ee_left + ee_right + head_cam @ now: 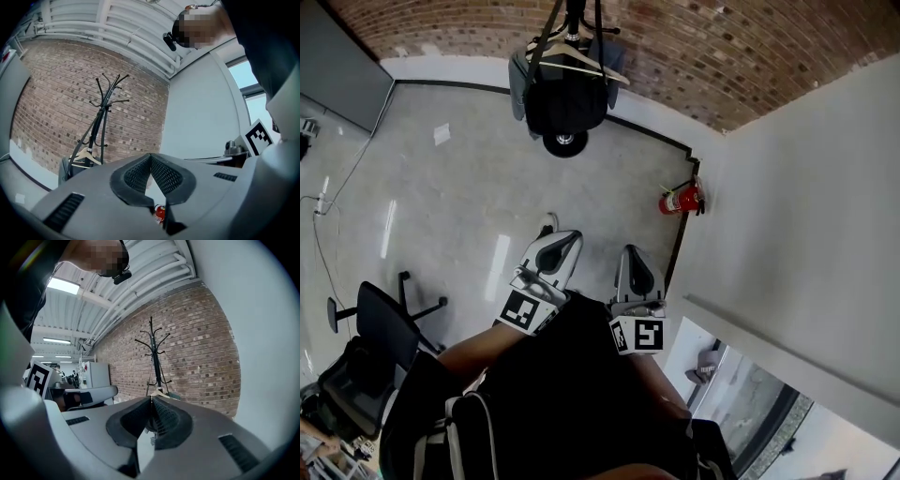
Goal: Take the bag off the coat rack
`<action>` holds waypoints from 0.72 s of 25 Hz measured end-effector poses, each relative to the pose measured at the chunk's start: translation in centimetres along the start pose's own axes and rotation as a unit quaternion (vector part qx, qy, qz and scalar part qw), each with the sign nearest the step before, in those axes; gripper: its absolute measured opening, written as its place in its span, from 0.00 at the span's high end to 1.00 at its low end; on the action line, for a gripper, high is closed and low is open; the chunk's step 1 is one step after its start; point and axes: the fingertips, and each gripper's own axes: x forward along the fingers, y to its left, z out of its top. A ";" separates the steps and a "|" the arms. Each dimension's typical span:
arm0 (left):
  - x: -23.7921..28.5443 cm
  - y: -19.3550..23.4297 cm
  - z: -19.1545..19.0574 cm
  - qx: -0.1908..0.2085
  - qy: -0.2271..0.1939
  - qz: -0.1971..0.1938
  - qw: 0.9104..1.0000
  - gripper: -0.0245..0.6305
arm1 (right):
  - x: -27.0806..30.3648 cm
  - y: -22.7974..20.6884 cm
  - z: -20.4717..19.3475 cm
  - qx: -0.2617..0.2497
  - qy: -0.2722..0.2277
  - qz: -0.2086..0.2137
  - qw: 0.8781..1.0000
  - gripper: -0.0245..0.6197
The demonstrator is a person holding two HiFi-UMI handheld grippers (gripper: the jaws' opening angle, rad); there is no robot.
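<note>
bag (567,103) hangs low on the rack (574,14), close above the round base, black, by a long dark strap (546,36) that runs up toward the hooks. a wood hanger (581,61) and sth grey sit right against it on the same pole. looks like soft fabric w/ some bulk, so prob. light to medium weight; it'll sag and swing once lifted, not fragile, not slippery. best hold is prob. the strap near where it goes over the hook: pinch it, lift up and off the hook tip, then away. grabbing the body would just bunch the cloth and leave the strap hooked. risk: strap snags the hanger or tips the rack if pulled sideways, since the rack is thin and free-standing.

rack stands by the brick wall (722,56) at the far side of the floor, well apart from the person. red extinguisher (682,199) sits at the white wall's foot to the right, chair (380,323) near left.

left gripper (565,236) and right gripper (630,251) are held low, side by side in front of the person, both pointing at the rack. both clenched, pads together, nothing between them. reach not begun.
</note>
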 end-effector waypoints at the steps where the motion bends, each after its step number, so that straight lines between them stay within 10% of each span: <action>1: 0.4 1.1 0.2 0.004 0.002 0.004 1.000 0.93 | 1.4 0.4 0.4 -0.002 -0.001 0.011 1.000 0.93; 18: 8.8 19.8 6.0 -0.011 -0.012 0.072 0.997 0.93 | 22.9 2.8 6.1 -0.030 0.006 0.060 0.998 0.93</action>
